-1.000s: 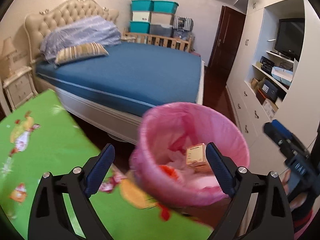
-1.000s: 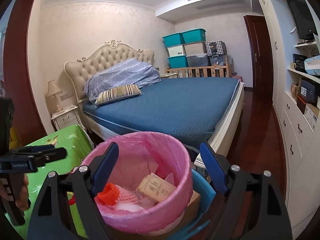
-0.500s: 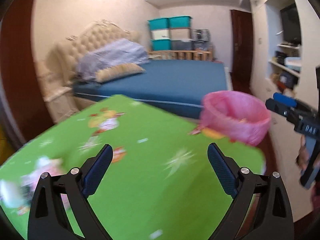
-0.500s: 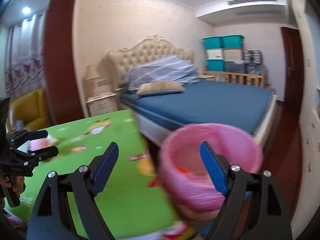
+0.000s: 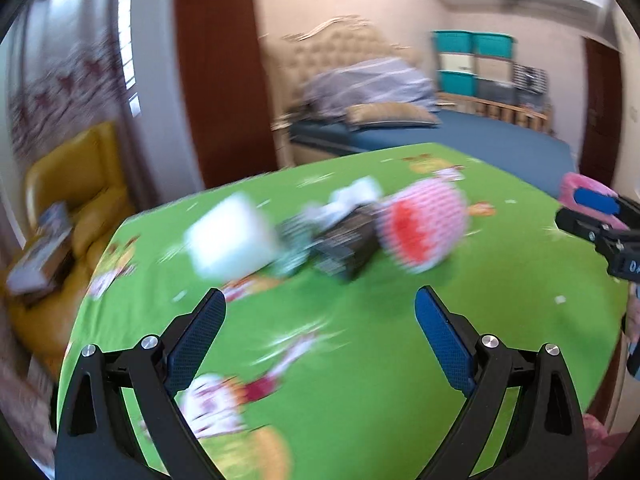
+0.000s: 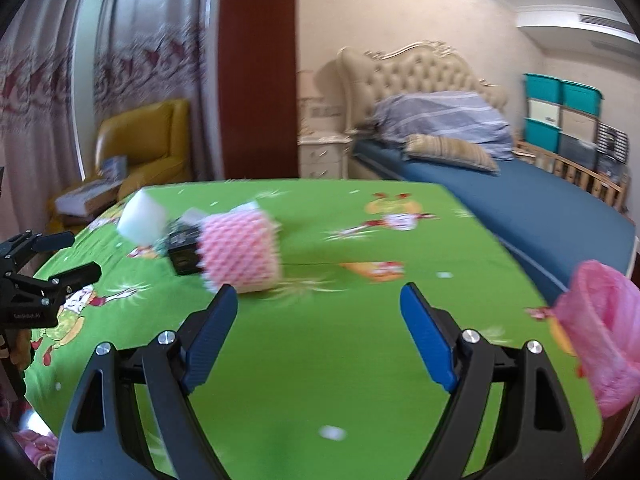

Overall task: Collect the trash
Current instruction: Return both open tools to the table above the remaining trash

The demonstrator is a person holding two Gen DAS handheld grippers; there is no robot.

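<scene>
1. A table with a green cartoon-print cloth (image 6: 320, 360) fills the near part of the room, and both grippers hang over its near edge.
2. The left gripper (image 5: 320, 308) has its blue pads spread wide, nothing between them.
3. The right gripper (image 6: 318, 304) is likewise released, jaws apart and empty, above bare cloth.
4. The trash sits in a small huddle on the far left part of the table: a pink foam net sleeve (image 6: 240, 256), a dark box (image 6: 182, 254) touching its left side, and a white crumpled piece (image 6: 142, 220) just beyond that.
5. From the left wrist view the same heap is blurred; the pink foam net shows a red opening, and some pale scraps (image 5: 352, 200) lie behind the dark box, but I cannot tell what they are.
6. The bin with the pink bag (image 6: 600, 336) stands off the table's right edge, well apart from the heap.
7. Behind are a blue bed (image 6: 540, 200) with a tufted headboard, a yellow armchair (image 6: 148, 140) on the far left, and stacked teal storage boxes (image 6: 560, 108) on the far right.
</scene>
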